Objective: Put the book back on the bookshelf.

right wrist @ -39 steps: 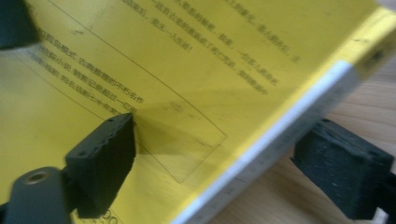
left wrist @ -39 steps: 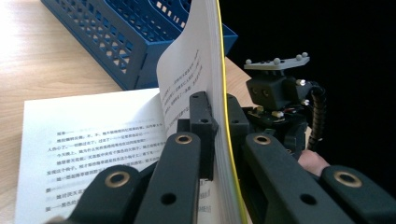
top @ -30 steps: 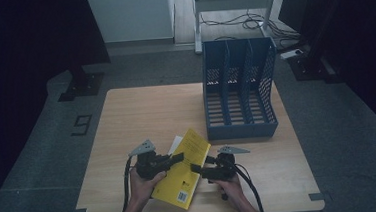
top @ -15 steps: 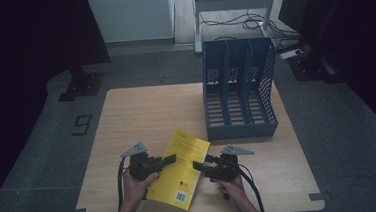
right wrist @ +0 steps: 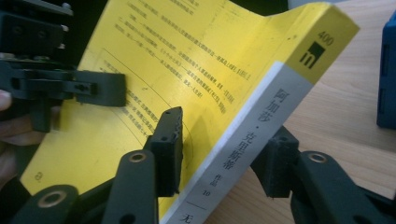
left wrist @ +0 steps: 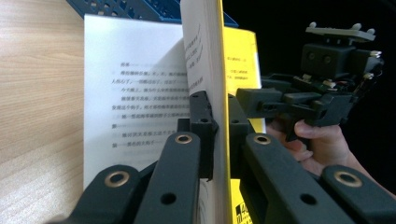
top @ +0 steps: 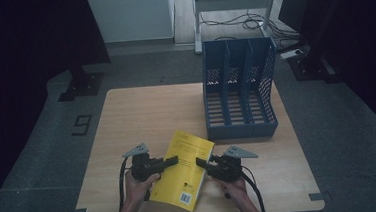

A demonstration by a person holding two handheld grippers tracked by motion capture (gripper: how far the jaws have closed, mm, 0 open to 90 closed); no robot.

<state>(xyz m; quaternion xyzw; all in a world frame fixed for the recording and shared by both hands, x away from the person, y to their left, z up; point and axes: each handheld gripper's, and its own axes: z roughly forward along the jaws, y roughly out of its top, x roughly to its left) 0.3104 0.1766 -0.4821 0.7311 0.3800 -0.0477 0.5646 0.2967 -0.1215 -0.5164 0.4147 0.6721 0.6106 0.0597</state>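
A yellow paperback book (top: 186,167) lies near the table's front edge, between my two grippers. My left gripper (top: 171,162) is shut on the book's open edge. In the left gripper view its pads (left wrist: 201,122) pinch the yellow cover (left wrist: 239,56) and a block of pages, and one white printed page (left wrist: 133,88) hangs open beside them. My right gripper (top: 200,162) straddles the spine (right wrist: 261,126) from the other side. Its jaws have just been closing, with the book between them. One fingertip (right wrist: 169,140) hovers close over the cover, so this gripper is open.
A blue three-slot file rack (top: 240,90) stands on the wooden table (top: 146,114) behind and right of the book. Dark floor surrounds the table, and a metal frame with cables (top: 234,7) stands behind it.
The right gripper's jaws have drawn closer together around the book's spine edge. The left gripper keeps its grip, and neither hand has shifted noticeably.
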